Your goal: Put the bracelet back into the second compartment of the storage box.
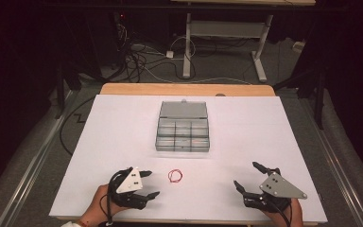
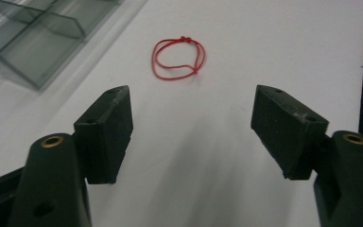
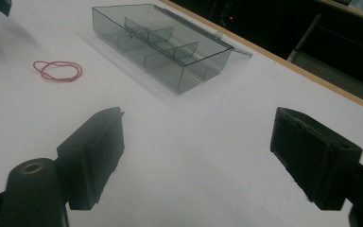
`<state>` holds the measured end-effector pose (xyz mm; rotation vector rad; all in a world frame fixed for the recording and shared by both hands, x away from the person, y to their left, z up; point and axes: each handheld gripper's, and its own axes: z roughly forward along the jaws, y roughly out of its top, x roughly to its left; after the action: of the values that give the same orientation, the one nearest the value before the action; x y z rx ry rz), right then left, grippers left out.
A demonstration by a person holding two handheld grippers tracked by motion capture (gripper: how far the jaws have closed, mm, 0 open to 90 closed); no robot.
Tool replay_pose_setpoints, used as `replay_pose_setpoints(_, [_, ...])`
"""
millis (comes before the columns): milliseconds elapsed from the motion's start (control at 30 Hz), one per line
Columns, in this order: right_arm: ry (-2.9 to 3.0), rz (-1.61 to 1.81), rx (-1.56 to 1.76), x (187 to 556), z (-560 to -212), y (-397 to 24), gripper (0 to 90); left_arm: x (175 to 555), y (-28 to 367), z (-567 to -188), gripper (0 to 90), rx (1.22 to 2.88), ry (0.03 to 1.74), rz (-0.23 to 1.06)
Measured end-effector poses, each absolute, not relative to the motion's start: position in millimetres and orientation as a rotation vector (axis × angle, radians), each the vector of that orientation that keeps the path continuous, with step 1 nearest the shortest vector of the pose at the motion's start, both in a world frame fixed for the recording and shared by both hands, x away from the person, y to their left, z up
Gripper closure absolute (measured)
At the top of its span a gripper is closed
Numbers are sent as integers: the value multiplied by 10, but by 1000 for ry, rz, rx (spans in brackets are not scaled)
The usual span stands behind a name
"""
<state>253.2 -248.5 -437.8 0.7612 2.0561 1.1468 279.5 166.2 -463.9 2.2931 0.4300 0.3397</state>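
the left hand-held gripper [image 1: 150,184] rests low at the near edge of the desk [image 1: 123,123], held by a hand [image 1: 99,205] coming in from the bottom, its jaws spread wide and released, aimed to the right toward the red rubber band [image 1: 175,176]. in the left gripper view the band lies flat on the white surface just ahead of the gap between the jaws, touching neither. the right hand-held gripper [image 1: 246,178] sits near the desk's right front corner, angled up and to the left, its jaws also wide apart with nothing between them. the clear compartment box [image 1: 183,127] stands open at the desk's middle, beyond the band and well apart from both hand-held grippers.
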Motion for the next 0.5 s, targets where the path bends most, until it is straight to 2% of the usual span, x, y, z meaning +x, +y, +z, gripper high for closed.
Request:
replay_pose_setpoints(167, [2055,1149,761,2528,-4376,-2482,189,2891,1417,-4673,349,2336,358,296])
replay_pose_setpoints(200, [2056,1150,760,2527,-4375,-2483,190,2916,1384,-4675,389,2325,350,271])
replay_pose_setpoints(367, [2065,1144,760,2532,-4393,-2480,189,3024,1194,-4698,467,2338,323,232])
replay_pose_setpoints(500, [2069,1140,761,2537,-4403,-2484,190,3172,1081,-4769,590,2365,360,185])
